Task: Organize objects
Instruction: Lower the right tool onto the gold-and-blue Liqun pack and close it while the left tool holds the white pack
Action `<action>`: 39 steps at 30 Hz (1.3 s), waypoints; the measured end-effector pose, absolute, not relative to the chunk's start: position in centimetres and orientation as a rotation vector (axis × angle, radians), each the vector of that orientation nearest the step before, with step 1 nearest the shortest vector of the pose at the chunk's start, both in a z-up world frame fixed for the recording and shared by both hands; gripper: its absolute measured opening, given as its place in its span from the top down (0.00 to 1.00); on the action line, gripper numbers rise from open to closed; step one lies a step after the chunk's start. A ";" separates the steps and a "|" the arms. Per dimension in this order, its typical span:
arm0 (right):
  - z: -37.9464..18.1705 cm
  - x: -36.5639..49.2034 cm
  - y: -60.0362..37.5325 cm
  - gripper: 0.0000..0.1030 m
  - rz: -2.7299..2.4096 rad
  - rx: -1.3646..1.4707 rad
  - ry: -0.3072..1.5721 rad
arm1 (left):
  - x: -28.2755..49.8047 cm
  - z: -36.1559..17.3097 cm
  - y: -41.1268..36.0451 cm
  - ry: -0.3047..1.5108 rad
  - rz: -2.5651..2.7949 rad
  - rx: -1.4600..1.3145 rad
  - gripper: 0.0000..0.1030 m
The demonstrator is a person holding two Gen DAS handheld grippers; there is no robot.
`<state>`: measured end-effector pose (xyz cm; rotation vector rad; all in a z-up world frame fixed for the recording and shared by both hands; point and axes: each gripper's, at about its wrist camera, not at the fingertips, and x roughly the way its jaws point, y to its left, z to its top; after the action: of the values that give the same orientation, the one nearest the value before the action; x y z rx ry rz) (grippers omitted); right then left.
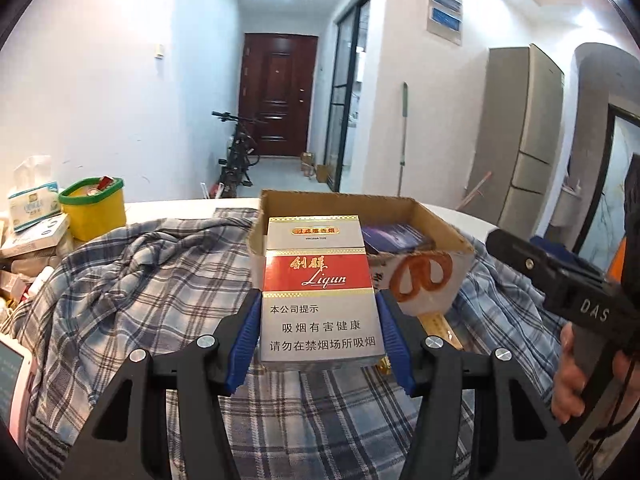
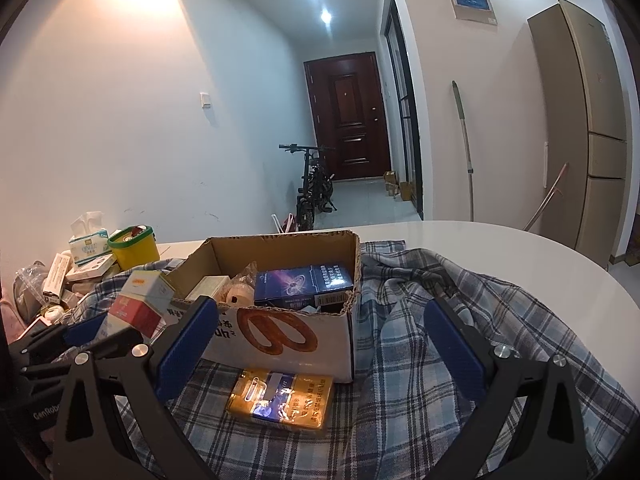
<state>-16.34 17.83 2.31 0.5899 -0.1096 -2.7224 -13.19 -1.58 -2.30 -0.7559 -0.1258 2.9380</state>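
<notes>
The left tool (image 1: 318, 320) is pinching a red, white and silver Liqun cigarette pack (image 1: 318, 296) between its 2 blue pads (image 1: 244, 340), holding it raised in front of the near left corner of an open brown cardboard box (image 1: 424, 280) with an orange looped logo on its white front. Inside that box, a dark blue cigarette pack (image 2: 304, 284) is lying against the right wall, with a pale round item and a small pale carton beside it on the left. The right tool (image 2: 320, 344) is standing spread wide, its fingers gripping nothing, hovering over a gold foil-wrapped cigarette pack (image 2: 282, 400) that is lying flat just in front of the box. Both the box and the gold pack are sitting on a rumpled blue and white plaid cloth (image 2: 420, 320) covering part of the white rounded tabletop (image 2: 480, 240). At the tabletop's left edge, a yellow tub with a green rim (image 2: 134, 246) is standing next to a tissue box (image 2: 88, 240) and a heap of small cartons. A bicycle (image 2: 312, 188) is leaning in the hallway beyond, before a dark red door (image 2: 348, 120).
</notes>
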 end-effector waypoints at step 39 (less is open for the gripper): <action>-6.8 -20.7 10.8 0.09 -2.428 1.263 0.182 | -13.0 -2.6 -1.3 -0.108 3.005 -0.788 0.43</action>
<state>-20.68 10.84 -6.84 1.2631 0.1821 -2.4276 -13.04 -1.31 -2.62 -0.7875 -0.1081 3.0049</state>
